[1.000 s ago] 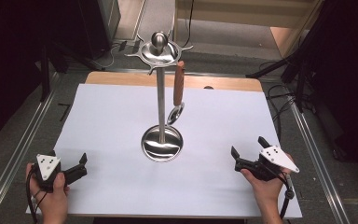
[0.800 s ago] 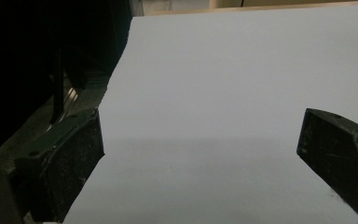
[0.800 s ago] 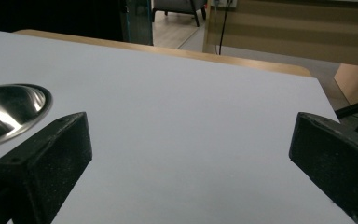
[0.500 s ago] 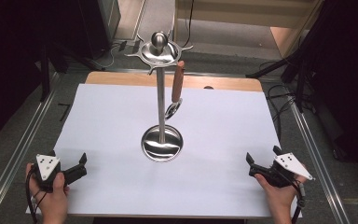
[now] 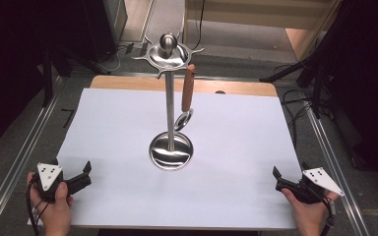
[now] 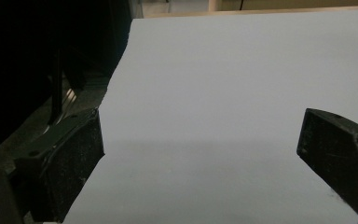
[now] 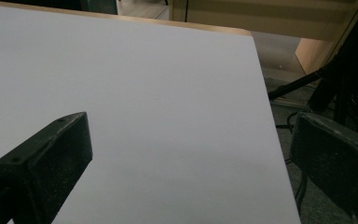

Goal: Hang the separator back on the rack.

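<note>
The white table point(image 5: 128, 147) is taking up most of the high view, and the steel utensil stand point(image 5: 170, 105) is rising from its round base at the centre of the frame. A wooden-handled utensil point(image 5: 187, 93) is hanging from one of the stand's top hooks, just right of the pole, with its metal ring end dangling near the base.

The left gripper point(image 5: 81, 172) is resting at the lower left of the frame and the right gripper point(image 5: 278, 178) at the lower right, both well apart from the stand. Each pair of tongs is standing apart and holding nothing, as the gripper views are confirming, with bare white sheet showing between the jaws point(image 6: 205, 140) point(image 7: 186, 140).

Judging from this, both hands are waiting at rest, and the hanging utensil looks like the thing to go for. To do that well, the right gripper should be coming in from the right, closing on the wooden handle and lifting up before pulling away, so the hook is letting go cleanly.

The pole, close beside the handle, is crowding the approach; nothing else is lying in the way.
</note>
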`<state>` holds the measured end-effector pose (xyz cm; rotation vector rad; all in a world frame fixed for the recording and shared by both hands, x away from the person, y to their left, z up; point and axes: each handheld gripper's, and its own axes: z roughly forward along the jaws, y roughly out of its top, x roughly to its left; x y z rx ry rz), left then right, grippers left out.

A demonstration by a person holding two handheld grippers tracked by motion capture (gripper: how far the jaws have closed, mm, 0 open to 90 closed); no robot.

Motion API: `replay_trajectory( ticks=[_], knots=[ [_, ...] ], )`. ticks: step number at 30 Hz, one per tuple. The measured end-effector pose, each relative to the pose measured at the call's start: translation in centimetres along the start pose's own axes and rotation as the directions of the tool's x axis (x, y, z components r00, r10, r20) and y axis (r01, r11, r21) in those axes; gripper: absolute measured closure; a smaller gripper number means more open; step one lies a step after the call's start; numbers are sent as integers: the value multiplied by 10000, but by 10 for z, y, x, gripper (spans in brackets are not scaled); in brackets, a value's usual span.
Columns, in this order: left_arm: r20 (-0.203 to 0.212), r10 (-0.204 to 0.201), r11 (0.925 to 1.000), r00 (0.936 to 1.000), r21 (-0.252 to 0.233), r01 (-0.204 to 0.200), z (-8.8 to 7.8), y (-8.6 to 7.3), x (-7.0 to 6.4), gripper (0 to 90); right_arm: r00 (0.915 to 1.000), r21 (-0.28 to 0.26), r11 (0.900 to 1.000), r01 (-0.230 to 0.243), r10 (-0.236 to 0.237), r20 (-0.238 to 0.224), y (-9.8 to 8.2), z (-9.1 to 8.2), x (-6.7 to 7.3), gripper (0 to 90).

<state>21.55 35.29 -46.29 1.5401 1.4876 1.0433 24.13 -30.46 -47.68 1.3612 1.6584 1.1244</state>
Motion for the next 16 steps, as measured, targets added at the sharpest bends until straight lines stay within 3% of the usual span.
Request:
replay_trajectory(
  ticks=[5, 9, 14, 16],
  knots=[
    [11, -35, 10000, 10000, -11, 35, 0, 0, 0, 11, 9995, 107, 9995, -292, 290, 112, -2, -6, -12, 6],
    [8, 22, 10000, 10000, -26, -22, 0, 0, 0, 11, 9960, 115, 9962, -867, 865, 211, -8, -3, -20, 6],
    [-8, 3, 10000, 10000, -29, -3, 0, 0, 0, 12, 9994, 568, 9981, -229, 214, 278, -9, 3, -10, 81],
    [4, 0, 10000, 10000, -22, 0, 0, 0, 0, 12, 9991, 566, 9980, -272, 254, 331, -9, 3, -10, 96]
  ],
)
